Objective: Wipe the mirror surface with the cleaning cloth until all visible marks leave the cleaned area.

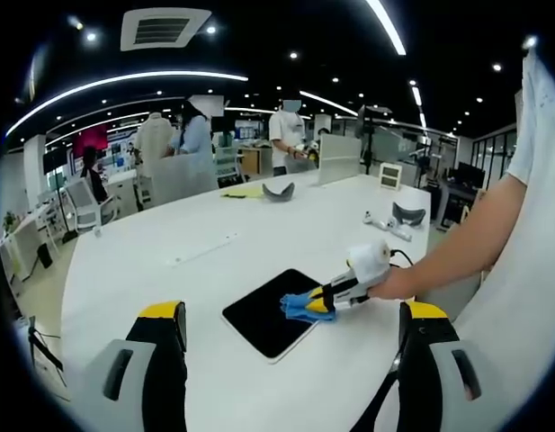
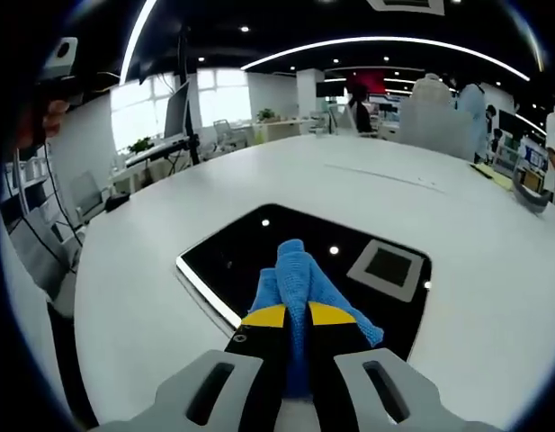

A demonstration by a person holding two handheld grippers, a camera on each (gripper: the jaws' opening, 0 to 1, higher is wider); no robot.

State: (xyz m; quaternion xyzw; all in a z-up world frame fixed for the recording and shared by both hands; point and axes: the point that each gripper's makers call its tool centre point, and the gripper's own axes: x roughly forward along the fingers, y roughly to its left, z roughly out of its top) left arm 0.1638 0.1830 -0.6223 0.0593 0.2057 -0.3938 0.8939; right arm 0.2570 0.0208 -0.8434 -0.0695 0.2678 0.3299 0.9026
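On the white table (image 2: 151, 270), well inside its edges, the mirror (image 2: 232, 256) lies flat under the blue cloth (image 2: 290, 270), clamped by the right gripper (image 2: 296, 317). Bare tabletop surrounds it. Left gripper (image 1: 290, 315) hangs wide, holding nothing.

You see a white desk (image 1: 169, 261) with grey headsets (image 1: 279, 191), people standing beyond it (image 1: 286, 135), and a chair (image 1: 86, 205) left.

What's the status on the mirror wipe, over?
Left hand-held gripper open, hovering clear. Right hand-held gripper shut on folded blue cleaning cloth, pressed on flat dark rectangular mirror. Nothing in the way.
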